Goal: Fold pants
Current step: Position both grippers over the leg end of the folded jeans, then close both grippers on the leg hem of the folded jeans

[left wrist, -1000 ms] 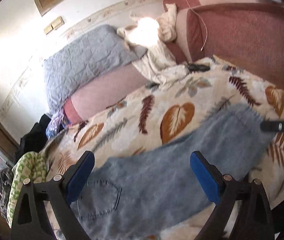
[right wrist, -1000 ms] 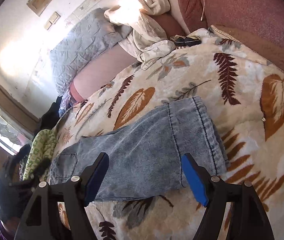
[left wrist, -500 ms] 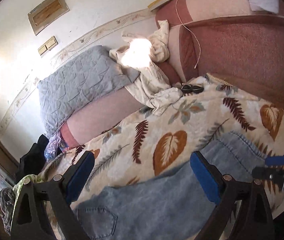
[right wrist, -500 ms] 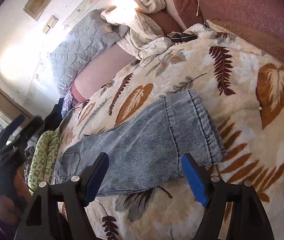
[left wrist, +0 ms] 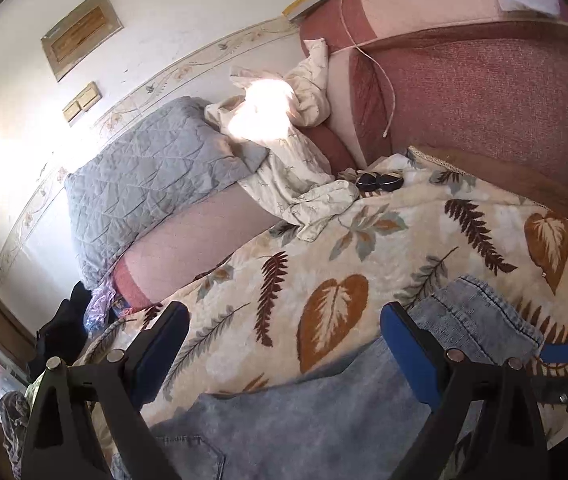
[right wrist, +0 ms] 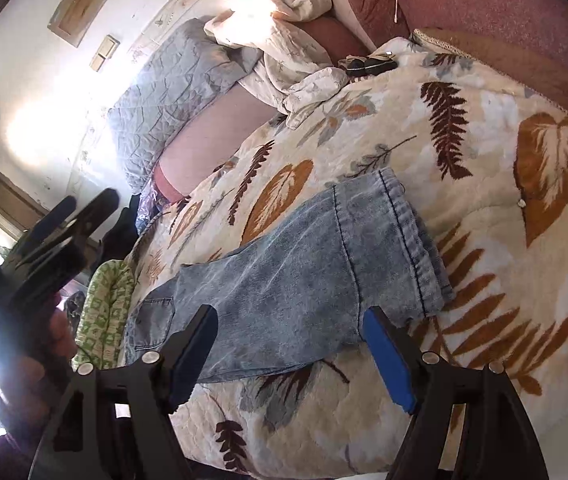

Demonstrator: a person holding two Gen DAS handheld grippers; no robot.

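Light blue jeans (right wrist: 303,280) lie flat on the leaf-print blanket (right wrist: 483,140), folded lengthwise, with the hems (right wrist: 415,240) to the right and a back pocket (right wrist: 156,316) to the left. My right gripper (right wrist: 289,344) hovers open over their near edge, nothing pinched between its blue pads. My left gripper (left wrist: 284,344) is open too and held above the blanket, with the jeans (left wrist: 323,412) low in its view. In the right wrist view the left gripper (right wrist: 90,204) shows at the left edge, raised, in a hand (right wrist: 44,344).
A grey quilted pillow (left wrist: 152,184) and a crumpled cream sheet (left wrist: 295,176) lie at the head of the bed. Small dark objects (left wrist: 379,180) sit by the red upholstered wall (left wrist: 483,112). A green patterned cloth (right wrist: 104,312) hangs over the left bed edge.
The left gripper has drawn back and up from the jeans, so less denim fills its view. It now shows raised at the left of the right wrist view. The right gripper has hardly moved.
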